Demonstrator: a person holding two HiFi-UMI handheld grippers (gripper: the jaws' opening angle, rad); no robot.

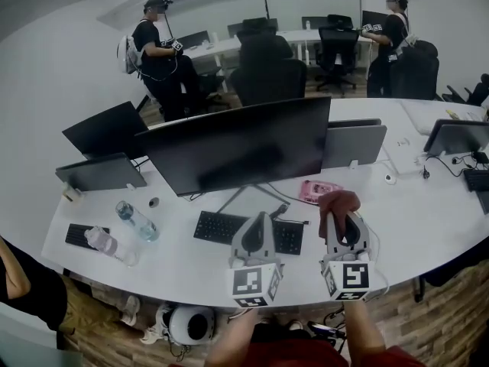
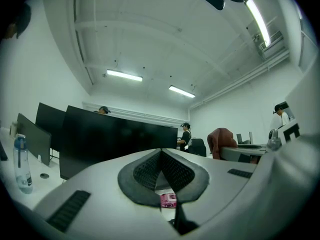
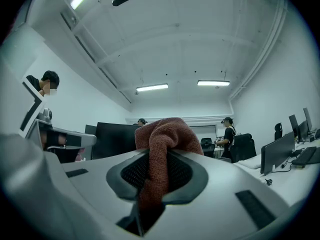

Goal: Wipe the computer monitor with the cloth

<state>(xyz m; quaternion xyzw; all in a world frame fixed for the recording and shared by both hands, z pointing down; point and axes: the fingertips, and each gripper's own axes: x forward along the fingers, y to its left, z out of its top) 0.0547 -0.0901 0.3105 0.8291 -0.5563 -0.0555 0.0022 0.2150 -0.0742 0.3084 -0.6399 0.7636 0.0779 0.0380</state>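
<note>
Holding cloth [image 1: 338,203] clamped in right gripper [image 1: 345,224] fingers, ready for wiping | monitor [image 1: 241,147] at 12 o'clock | left gripper [image 1: 258,222] fingers together, empty

A black keyboard [image 1: 221,228] lies on the white bench [image 1: 435,220]. Beyond its right end sits a pink case [image 1: 319,191]. Left of the keyboard are a blue-capped bottle [image 1: 137,222] and a second bottle [image 1: 107,243].

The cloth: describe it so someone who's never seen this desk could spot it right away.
Start at the big dark monitor in the middle of the curved white desk. In front of it, toward the right, the right claw is shut on the cloth. It alone is rust-red and bunched up.
</note>
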